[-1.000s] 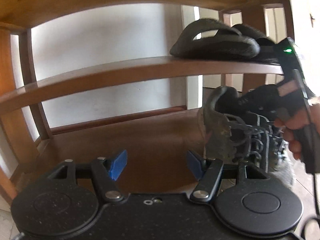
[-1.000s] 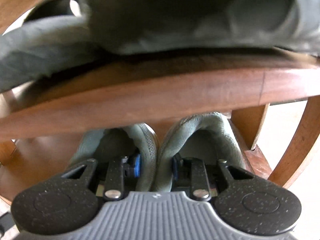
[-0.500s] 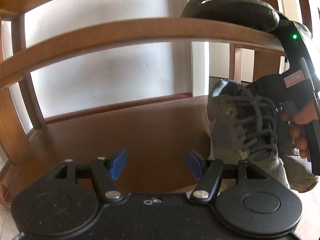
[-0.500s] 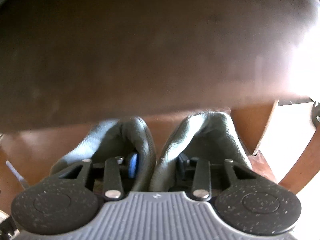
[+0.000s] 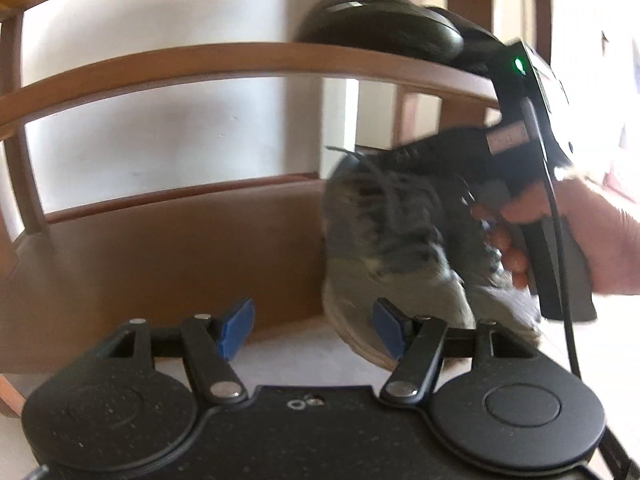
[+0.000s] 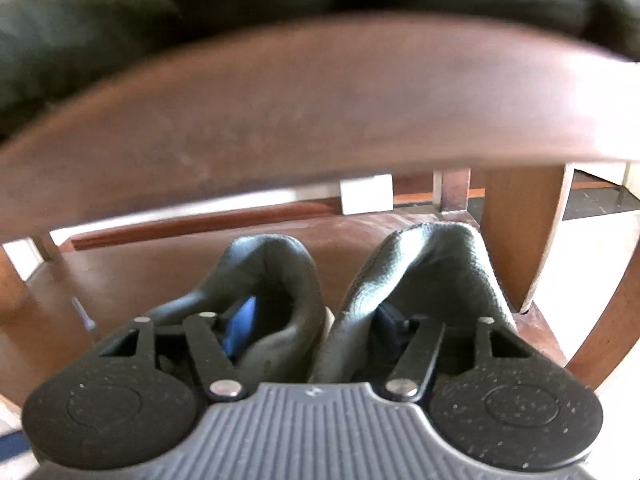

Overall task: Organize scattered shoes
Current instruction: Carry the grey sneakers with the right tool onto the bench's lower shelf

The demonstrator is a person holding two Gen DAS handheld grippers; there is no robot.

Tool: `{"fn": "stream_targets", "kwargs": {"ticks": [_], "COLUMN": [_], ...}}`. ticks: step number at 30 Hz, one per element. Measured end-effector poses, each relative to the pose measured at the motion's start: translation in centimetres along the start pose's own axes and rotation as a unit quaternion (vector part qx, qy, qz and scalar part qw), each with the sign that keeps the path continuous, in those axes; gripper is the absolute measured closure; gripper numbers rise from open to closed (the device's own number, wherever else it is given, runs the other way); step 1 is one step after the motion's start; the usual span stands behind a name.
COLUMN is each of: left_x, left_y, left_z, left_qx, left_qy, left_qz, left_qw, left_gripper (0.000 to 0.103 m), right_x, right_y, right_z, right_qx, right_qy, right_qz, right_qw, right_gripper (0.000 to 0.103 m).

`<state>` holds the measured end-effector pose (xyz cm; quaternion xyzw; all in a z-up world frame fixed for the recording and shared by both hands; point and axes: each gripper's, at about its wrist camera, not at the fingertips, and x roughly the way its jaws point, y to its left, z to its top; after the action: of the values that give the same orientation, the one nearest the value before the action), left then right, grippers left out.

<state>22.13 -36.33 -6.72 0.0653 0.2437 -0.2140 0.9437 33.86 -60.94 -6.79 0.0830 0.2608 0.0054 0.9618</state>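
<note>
A pair of grey lace-up sneakers [image 5: 392, 240] sits at the right end of the rack's bottom shelf [image 5: 160, 240], toes poking past its front edge. My right gripper [image 6: 316, 322] has one finger inside the left sneaker [image 6: 276, 280] and one inside the right sneaker [image 6: 432, 272]. Its jaws are opening, and the blue pad [image 6: 240, 320] stands off the inner walls between them. A hand [image 5: 600, 240] holds that gripper's handle. My left gripper [image 5: 312, 324] is open and holds nothing, low in front of the bottom shelf, left of the sneakers.
Black slippers [image 5: 380, 28] lie on the middle shelf [image 5: 200, 68], right above the sneakers. That shelf's front edge [image 6: 320, 100] hangs close over my right gripper. A rack post [image 6: 520, 232] stands just right of the sneakers. Pale floor [image 5: 280, 360] lies in front.
The right jaws have spread apart inside the two sneakers. The left gripper has pulled back and sunk, so the bottom shelf's front edge and the floor now show.
</note>
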Motion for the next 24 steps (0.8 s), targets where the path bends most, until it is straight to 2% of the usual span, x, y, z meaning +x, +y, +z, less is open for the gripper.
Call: {"fn": "stream_targets", "kwargs": {"ticks": [10,12,14,16,19,24], "left_x": [0.0,-0.2,-0.6,-1.1,-1.7,-2.2], "left_y": [-0.8,-0.8,-0.9,-1.1,-1.4,-1.4], "left_z": [0.1,0.1,0.1,-0.1,-0.6,-1.0], "left_qx": [0.003,0.002,0.002,0.007,0.021,0.024], "left_qy": [-0.002,-0.004,-0.007,-0.007,-0.005,0.003], "left_qz": [0.001,0.000,-0.003,-0.007,-0.014,-0.017], "left_qw": [1.0000,1.0000,1.0000,0.9999,0.9997,0.9996], "left_gripper": [0.038,0.037,0.038,0.037,0.037,0.037], "right_x": [-1.6,-1.5,-3.0,-2.7,-4.9,-4.0], "right_y": [-0.2,0.2,-1.3,-1.4,-0.3,-0.4], "right_z": [-0.3,-0.5,-2.4,-2.2,-2.3,-1.1], "right_qx": [-0.012,-0.024,-0.032,-0.043,-0.062,-0.082], "right_qy": [-0.020,-0.022,-0.020,-0.016,-0.022,-0.039], "right_qz": [0.023,0.019,0.017,0.014,0.001,-0.018], "right_qw": [0.999,0.999,0.999,0.999,0.998,0.996], "right_gripper": [0.033,0.032,0.031,0.030,0.029,0.029]}}
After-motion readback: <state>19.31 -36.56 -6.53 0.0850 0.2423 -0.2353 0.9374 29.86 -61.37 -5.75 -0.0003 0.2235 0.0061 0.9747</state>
